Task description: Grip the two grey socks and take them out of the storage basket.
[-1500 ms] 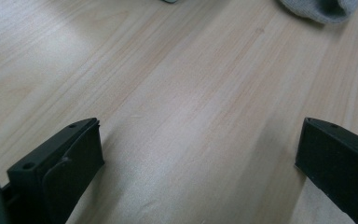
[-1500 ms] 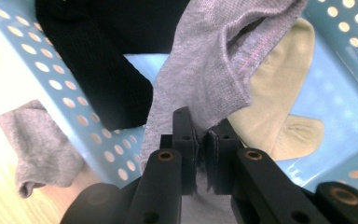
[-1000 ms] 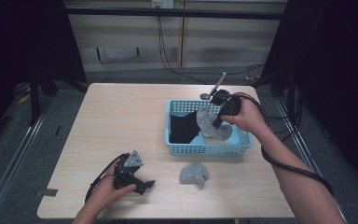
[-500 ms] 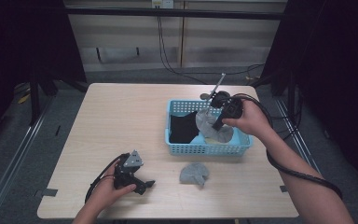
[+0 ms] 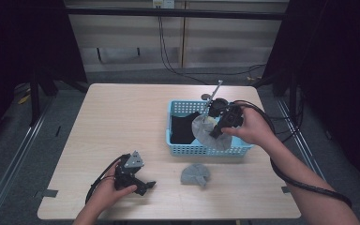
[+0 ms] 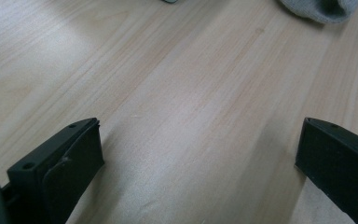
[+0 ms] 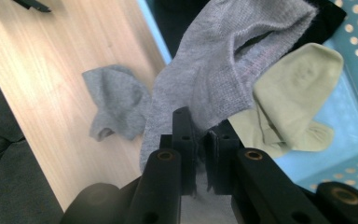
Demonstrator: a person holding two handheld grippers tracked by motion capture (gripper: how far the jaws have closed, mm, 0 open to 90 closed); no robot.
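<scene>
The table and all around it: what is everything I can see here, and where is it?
Basket: one, light blue, right half of the table.
Grey socks: two; one hangs from the right tool over the basket, one lies on the table in front of the basket.
Pale sock: one, yellowish, in the basket.
Black cloth: one, in the basket's left part.
Table: one, light wood.
Right tool: black, shut on a grey sock.
Left tool: black, open, low over the table's near left.
</scene>
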